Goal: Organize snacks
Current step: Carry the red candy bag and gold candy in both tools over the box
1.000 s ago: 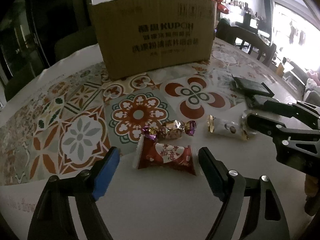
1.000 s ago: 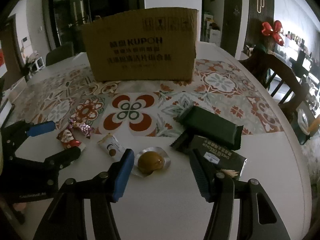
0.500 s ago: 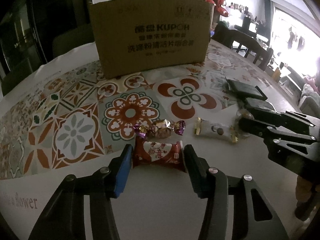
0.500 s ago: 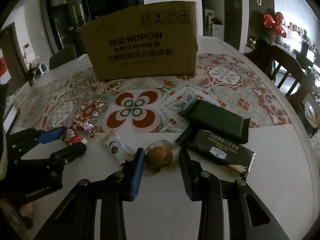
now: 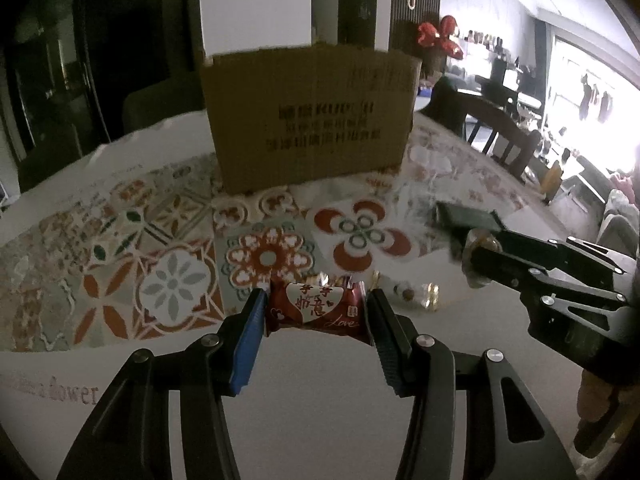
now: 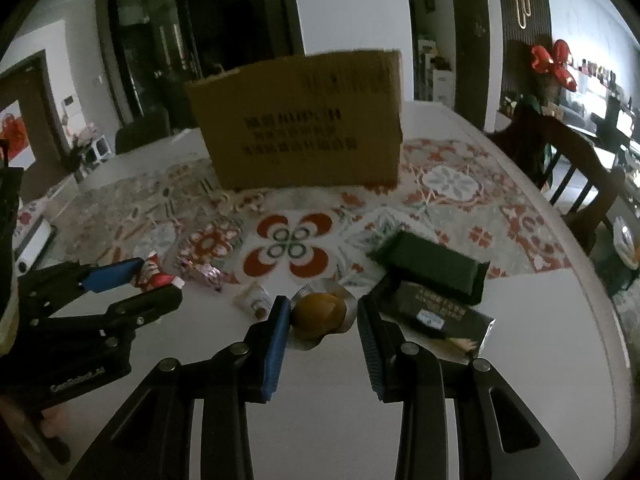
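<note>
Both tongs angled down: left tongs (image 5: 316,314) clenched on red candy (image 5: 316,310), right tongs (image 6: 323,320) on round pastry (image 6: 318,314).

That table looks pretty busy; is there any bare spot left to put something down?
Yes. The plain white strip of table nearest the grippers, right of the dark snack bars, is bare, and so is the patterned cloth left of the cardboard box. It is crowded in the middle, around the purple-wrapped candy and small white packet.

Two wrist fisheyes, close above the table (image 5: 320,420), angled down, both facing the cardboard box (image 6: 304,120)
</note>
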Available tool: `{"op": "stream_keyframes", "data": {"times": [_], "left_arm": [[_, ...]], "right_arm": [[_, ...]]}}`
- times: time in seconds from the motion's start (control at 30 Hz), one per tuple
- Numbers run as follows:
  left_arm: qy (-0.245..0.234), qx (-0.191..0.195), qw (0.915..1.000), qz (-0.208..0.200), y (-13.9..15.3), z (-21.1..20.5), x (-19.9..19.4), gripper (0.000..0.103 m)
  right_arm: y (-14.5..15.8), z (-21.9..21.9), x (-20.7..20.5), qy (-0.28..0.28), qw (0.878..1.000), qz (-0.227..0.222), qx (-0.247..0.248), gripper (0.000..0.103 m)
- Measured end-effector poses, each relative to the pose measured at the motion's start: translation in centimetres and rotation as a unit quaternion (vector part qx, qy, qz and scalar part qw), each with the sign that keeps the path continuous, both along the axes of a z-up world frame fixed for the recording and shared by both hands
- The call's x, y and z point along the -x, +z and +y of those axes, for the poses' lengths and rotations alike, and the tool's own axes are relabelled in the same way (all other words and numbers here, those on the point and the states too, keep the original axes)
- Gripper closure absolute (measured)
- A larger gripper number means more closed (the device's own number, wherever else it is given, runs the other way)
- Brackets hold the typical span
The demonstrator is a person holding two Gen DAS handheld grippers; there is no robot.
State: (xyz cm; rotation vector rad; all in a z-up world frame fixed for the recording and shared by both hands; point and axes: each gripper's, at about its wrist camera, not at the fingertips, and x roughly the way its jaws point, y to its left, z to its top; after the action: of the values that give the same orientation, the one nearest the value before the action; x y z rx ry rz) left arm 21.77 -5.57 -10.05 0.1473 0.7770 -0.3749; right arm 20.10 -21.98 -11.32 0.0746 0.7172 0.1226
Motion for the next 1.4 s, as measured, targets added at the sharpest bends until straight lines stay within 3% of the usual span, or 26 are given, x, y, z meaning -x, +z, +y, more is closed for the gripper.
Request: {"op": "stream_keyframes", "data": {"times": [0.73, 1.1, 1.4], "left_arm": [[0.007, 0.030, 0.9923, -0.120, 10.4, -0.7, -1.3, 0.052], [0.011, 0.043, 0.9853, -0.165, 14.5, -1.3, -6.2, 0.052], [0.013, 0.051, 0.9855, -0.161, 16.1, -2.0, -10.9, 0.052]], "right_arm": [[8.7, -1.1, -0.7, 0.002, 0.992, -0.127, -0.015, 0.067], [12.6, -1.6, -5.3, 0.015, 0.985, -0.165, -0.037, 0.067], [15.1, -1.9, -10.2, 0.026, 0.983, -0.177, -0.031, 0.067]]}}
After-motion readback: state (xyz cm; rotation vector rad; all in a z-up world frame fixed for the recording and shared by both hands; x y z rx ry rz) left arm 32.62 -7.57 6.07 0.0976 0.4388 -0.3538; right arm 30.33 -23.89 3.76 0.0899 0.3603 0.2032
